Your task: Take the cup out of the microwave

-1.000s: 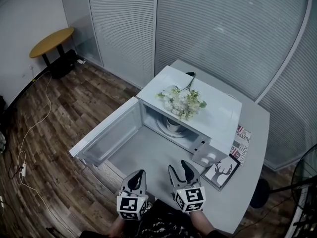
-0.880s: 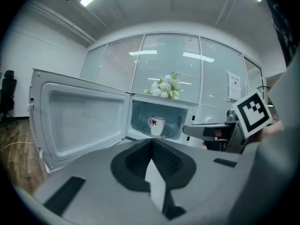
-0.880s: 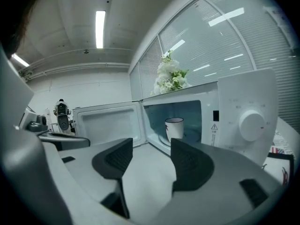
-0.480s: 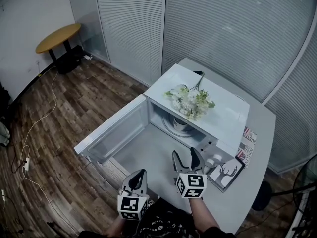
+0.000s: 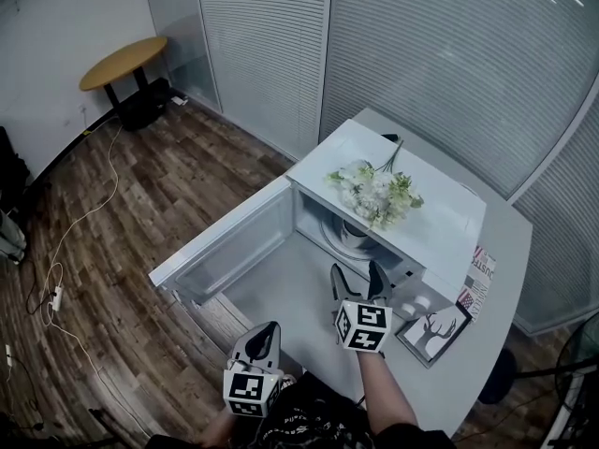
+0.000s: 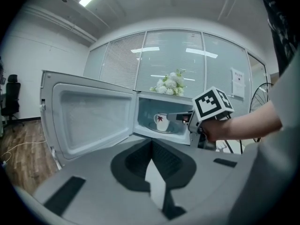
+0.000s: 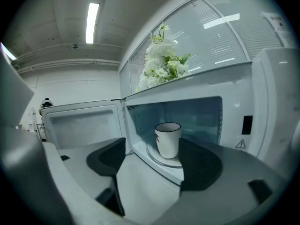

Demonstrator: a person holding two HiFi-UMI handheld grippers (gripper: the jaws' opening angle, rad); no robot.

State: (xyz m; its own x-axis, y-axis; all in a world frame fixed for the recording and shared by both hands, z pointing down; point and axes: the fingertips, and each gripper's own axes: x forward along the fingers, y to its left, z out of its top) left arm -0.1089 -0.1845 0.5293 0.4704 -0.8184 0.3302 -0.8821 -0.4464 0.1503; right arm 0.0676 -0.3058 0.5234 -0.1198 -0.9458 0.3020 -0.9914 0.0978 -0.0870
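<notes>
right gripper view centres the white ceramic cup (image 7: 168,139) upright on the glass turntable (image 7: 159,162) inside the open white microwave (image 7: 201,84). the right gripper (image 5: 357,271) has just been opening its jaws, and the cup is ahead of them, not between. go in level, straddle the cup evenly, then squeeze. the left gripper (image 6: 151,146) has its jaws clenched on nothing.

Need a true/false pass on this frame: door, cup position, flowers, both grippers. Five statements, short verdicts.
1. The microwave door is open. True.
2. The cup stands on the table outside the microwave. False: it stands upright on the turntable inside the microwave.
3. The right gripper is shut on the cup. False: its jaws have just been opening and stand apart, nothing is gripped, and the cup is ahead of them inside the cavity.
4. Flowers lie on top of the microwave. True.
5. The left gripper has its jaws together and holds nothing. True.
</notes>
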